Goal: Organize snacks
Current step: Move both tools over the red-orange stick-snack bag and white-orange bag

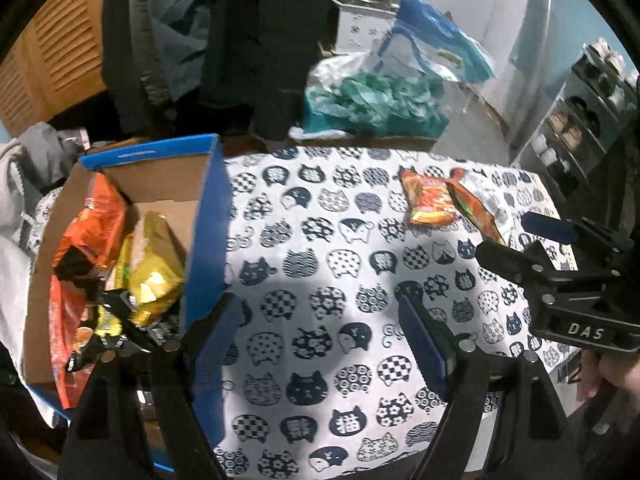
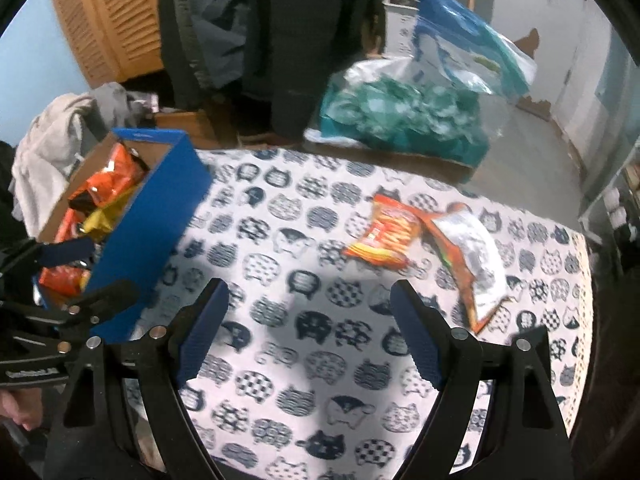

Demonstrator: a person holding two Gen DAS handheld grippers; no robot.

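A blue cardboard box (image 1: 210,216) (image 2: 160,208) stands at the table's left and holds several orange and yellow snack bags (image 1: 156,272) (image 2: 108,184). Two snack packets lie on the cat-print cloth at the far right: an orange one (image 1: 430,200) (image 2: 384,236) and a silver-and-orange one (image 1: 482,204) (image 2: 474,260). My left gripper (image 1: 320,328) is open and empty beside the box's right wall. My right gripper (image 2: 310,320) is open and empty above the cloth, short of the two packets; it also shows in the left wrist view (image 1: 516,240).
The table's cat-print cloth (image 1: 320,240) (image 2: 304,360) ends at the right edge by a shoe rack (image 1: 580,120). A teal and blue bag pile (image 1: 384,96) (image 2: 416,112) sits behind the table. Dark coats (image 2: 272,40) hang behind; grey clothing (image 2: 64,128) lies at left.
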